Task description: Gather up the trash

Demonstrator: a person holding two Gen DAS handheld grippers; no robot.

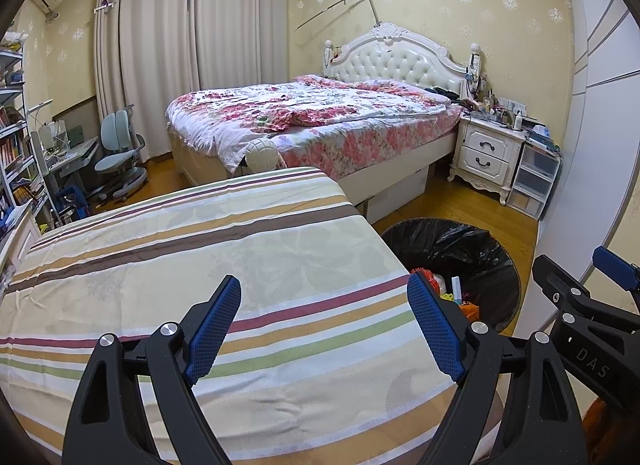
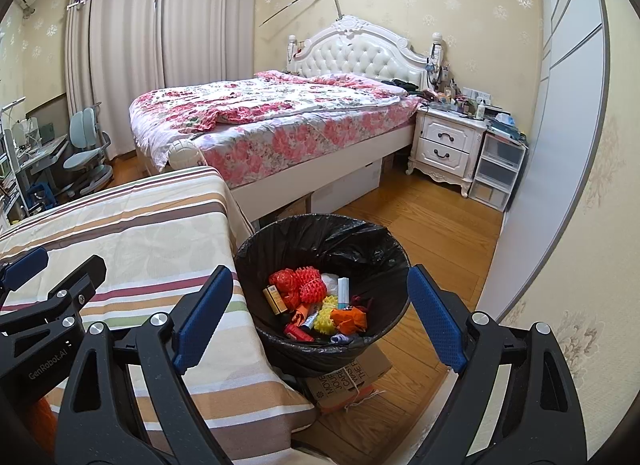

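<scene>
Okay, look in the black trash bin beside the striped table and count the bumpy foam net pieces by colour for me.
In the trash bin, from the right wrist view:
Red foam nets: 3
Yellow foam nets: 2
Total: 5
Some may be hidden under other trash.

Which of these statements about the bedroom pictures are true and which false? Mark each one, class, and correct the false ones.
1. The left tongs grip a piece of trash. False: they are open and hold nothing.
2. The trash bin has a black liner. True.
3. The bin is empty. False: it holds colourful trash.
4. The right tongs are open above the bin. True.
5. The bin stands beside the striped bedcover. True.
</scene>
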